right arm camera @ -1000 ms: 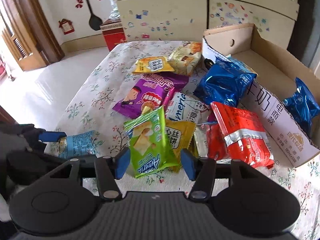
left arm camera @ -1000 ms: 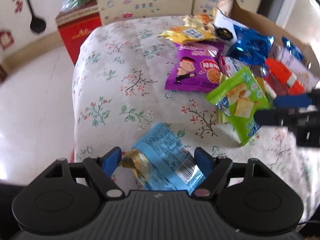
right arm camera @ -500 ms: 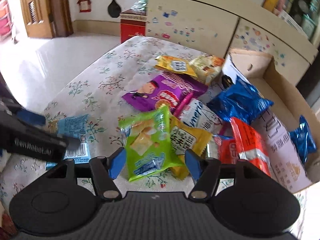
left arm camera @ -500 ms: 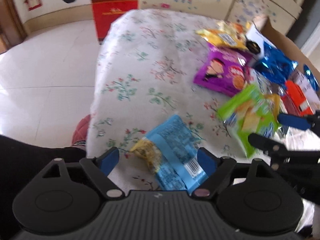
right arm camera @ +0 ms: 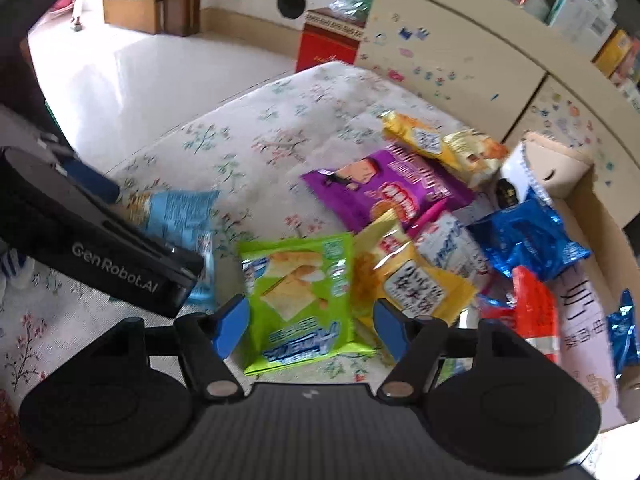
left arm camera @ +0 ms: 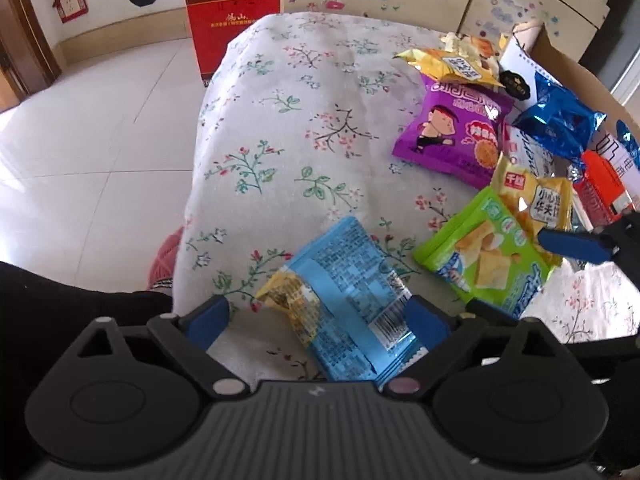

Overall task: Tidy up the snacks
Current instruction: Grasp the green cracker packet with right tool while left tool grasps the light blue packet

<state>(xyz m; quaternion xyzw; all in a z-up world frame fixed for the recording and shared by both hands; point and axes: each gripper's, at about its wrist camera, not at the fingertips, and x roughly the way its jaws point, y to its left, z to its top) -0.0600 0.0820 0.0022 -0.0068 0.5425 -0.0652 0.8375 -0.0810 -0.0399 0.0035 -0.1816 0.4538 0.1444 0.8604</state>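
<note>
A light blue snack packet lies on the flowered tablecloth, between the open fingers of my left gripper; it also shows in the right wrist view. A green cracker packet lies between the open fingers of my right gripper; it also shows in the left wrist view. Beside it lie a yellow packet, a purple packet, a white packet, a dark blue packet and a red packet.
An open cardboard box stands at the table's right with a blue packet inside. Two more yellow packets lie at the back. A red carton stands on the floor beyond the table. The table's left edge drops to tiled floor.
Both grippers have pulled back and tilted, so each view has swung left. The blue and green packets stay flat on the cloth between open fingers.
</note>
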